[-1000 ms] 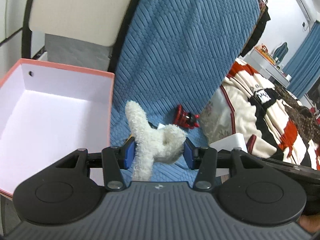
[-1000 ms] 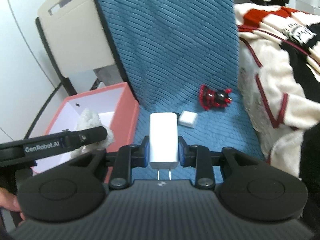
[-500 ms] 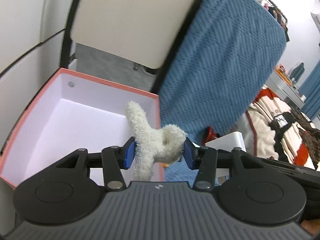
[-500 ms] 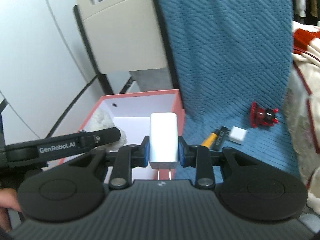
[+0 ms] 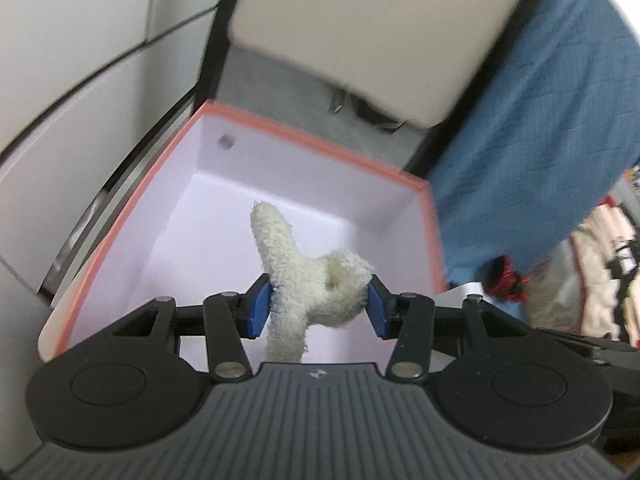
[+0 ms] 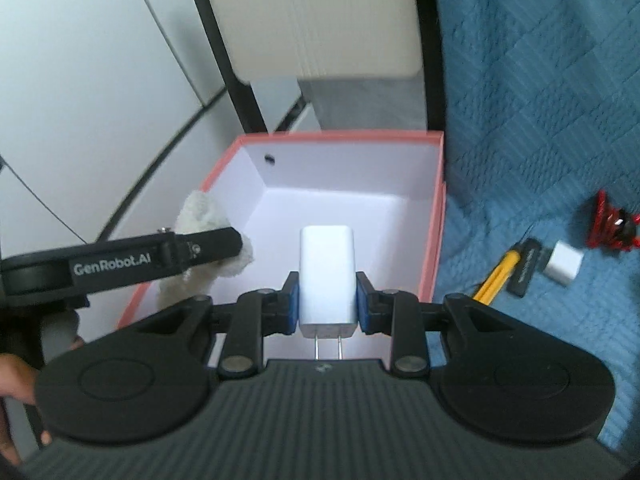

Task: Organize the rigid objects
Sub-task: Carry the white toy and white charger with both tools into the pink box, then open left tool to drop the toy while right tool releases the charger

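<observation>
A fluffy white plush toy (image 5: 310, 276) is clamped between the blue pads of my left gripper (image 5: 318, 306), which hangs over the inside of a pink-rimmed white box (image 5: 320, 140). My right gripper (image 6: 327, 304) is shut on a white plug charger (image 6: 327, 276), prongs toward the camera, also above the box (image 6: 340, 136). In the right wrist view the left gripper's arm and the plush toy (image 6: 200, 216) sit over the box's left wall. The box's white floor shows nothing lying on it.
On the blue quilted cover (image 6: 540, 100) to the right of the box lie a red toy (image 6: 610, 220), a small white cube (image 6: 564, 268), a black stick (image 6: 524, 272) and a yellow tool (image 6: 496, 276). A cream chair back (image 5: 380, 28) rises behind the box. A hand (image 6: 12, 368) shows at the left edge.
Both grippers have swung left from over the blue cover to above the box, still holding the plush toy and the charger. The box now fills the middle of both views.
</observation>
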Motion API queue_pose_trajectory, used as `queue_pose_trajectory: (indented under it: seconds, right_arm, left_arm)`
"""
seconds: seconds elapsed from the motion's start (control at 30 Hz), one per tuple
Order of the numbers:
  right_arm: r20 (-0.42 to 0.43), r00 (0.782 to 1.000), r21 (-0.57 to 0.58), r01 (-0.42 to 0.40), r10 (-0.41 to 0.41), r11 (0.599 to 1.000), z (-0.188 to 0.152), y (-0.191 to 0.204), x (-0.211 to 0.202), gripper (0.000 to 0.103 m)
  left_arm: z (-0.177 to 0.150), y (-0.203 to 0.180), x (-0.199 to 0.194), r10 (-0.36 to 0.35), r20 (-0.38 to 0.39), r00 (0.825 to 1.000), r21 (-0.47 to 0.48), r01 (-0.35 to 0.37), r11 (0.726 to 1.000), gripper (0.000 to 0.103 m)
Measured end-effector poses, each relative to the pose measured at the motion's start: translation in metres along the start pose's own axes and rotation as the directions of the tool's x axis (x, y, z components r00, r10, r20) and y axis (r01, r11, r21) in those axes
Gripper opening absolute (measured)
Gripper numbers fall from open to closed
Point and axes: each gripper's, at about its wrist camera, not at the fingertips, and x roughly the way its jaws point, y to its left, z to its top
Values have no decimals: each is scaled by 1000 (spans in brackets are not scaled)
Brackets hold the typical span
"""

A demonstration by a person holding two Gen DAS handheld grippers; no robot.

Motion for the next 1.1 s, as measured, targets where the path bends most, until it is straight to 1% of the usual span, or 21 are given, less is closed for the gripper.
queue_pose_trajectory:
  seconds: [0.07, 0.17, 0.23, 0.33, 0.43, 0.5, 0.73, 0.8, 0.87, 1.0, 1.1]
  right_arm:
    - [-34, 999, 3, -10, 10, 1000, 1, 1, 14, 31]
    - [-85, 996, -8, -1, 1, 1000, 2, 3, 36, 31]
    - [-124, 992, 6, -6, 6, 1000, 2, 3, 50, 31]
    - [-160, 987, -21, -7, 4, 1000, 1, 7, 65, 31]
    - [-195, 981, -30, 4, -10, 1000, -1, 8, 78, 31]
    - [-202, 979, -36, 2, -9, 999, -2, 8, 81, 31]
    - [-211, 977, -31, -4, -3, 1000, -2, 7, 83, 32]
    - [-208, 978, -31, -9, 2, 999, -1, 7, 81, 32]
    - [-201, 979, -29, -24, 18, 999, 0, 6, 78, 33]
    - [-184, 982, -29, -39, 33, 999, 2, 6, 68, 33]
    - [-151, 988, -29, -44, 39, 999, 2, 4, 56, 33]
  left_arm:
    - [-2, 11, 12, 20, -31, 999, 9, -20, 1000, 55]
    - [-4, 24, 30, 53, -74, 996, 5, -53, 999, 55]
    - [-5, 30, 40, 65, -95, 993, 6, -64, 998, 55]
    - [-7, 39, 53, 82, -126, 989, -1, -83, 997, 55]
    - [-8, 45, 60, 82, -141, 987, -19, -85, 996, 55]
    - [-9, 47, 61, 83, -144, 986, -22, -87, 996, 55]
    - [-10, 48, 57, 88, -138, 987, -13, -90, 996, 56]
    - [-9, 44, 58, 85, -137, 987, -27, -89, 996, 61]
    - [-9, 43, 54, 88, -121, 989, -27, -92, 995, 63]
    - [-8, 38, 38, 81, -75, 994, -33, -84, 996, 63]
    - [-8, 32, 24, 83, -28, 996, -32, -84, 996, 63]
